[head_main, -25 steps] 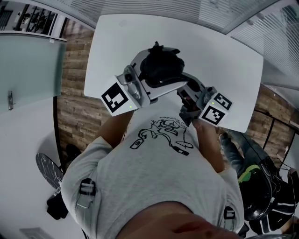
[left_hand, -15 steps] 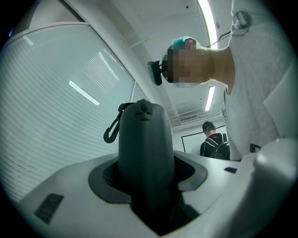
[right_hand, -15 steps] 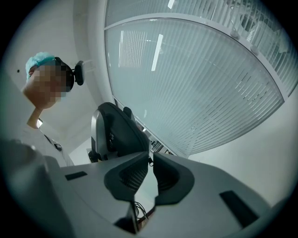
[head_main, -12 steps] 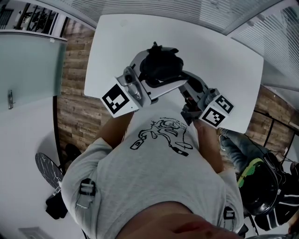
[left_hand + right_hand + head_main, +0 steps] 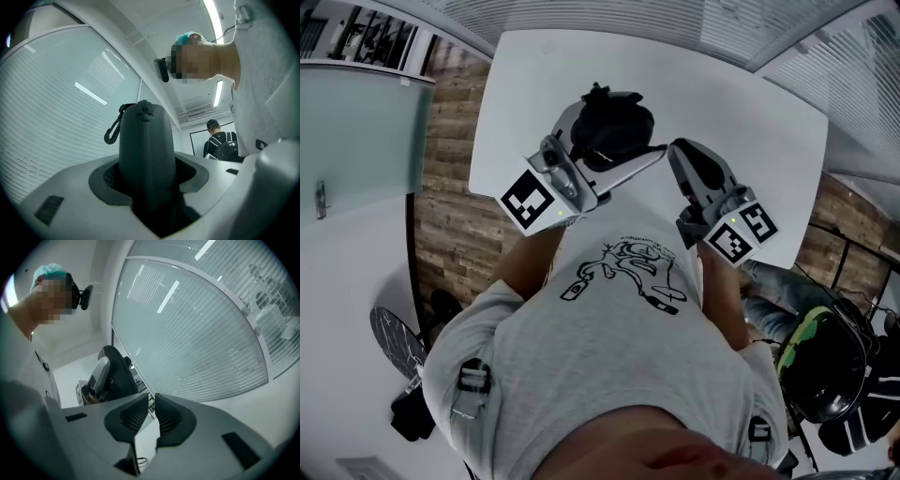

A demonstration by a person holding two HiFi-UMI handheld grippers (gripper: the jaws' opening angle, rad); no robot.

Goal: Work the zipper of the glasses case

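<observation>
1. One glasses case (image 5: 614, 127), black and rounded. It sits clamped in the left tongs (image 5: 614, 142) and is held over the worktop (image 5: 731, 103), close in front of the person's chest.
2. In the left gripper view, both pads press on the case's sides and its far end sticks out well past them. One hook clip (image 5: 112, 131) hangs off that end.
3. Two tongs in total, and two marker cubes, one on each: left (image 5: 530, 200), right (image 5: 739, 232).
4. The right tongs (image 5: 151, 404) are just beside the case and not touching it. The jaws are opening, with a narrow gap and nothing between the pads.
5. One worktop, plain white with rounded corners and no other items on it.
6. The floor (image 5: 450, 187) around the worktop is wood plank.
7. The room has glass walls with horizontal blinds (image 5: 201, 319), a white ceiling and strip lights.
8. One other person (image 5: 220, 143) stands well back, seen from behind and wearing a dark backpack.
</observation>
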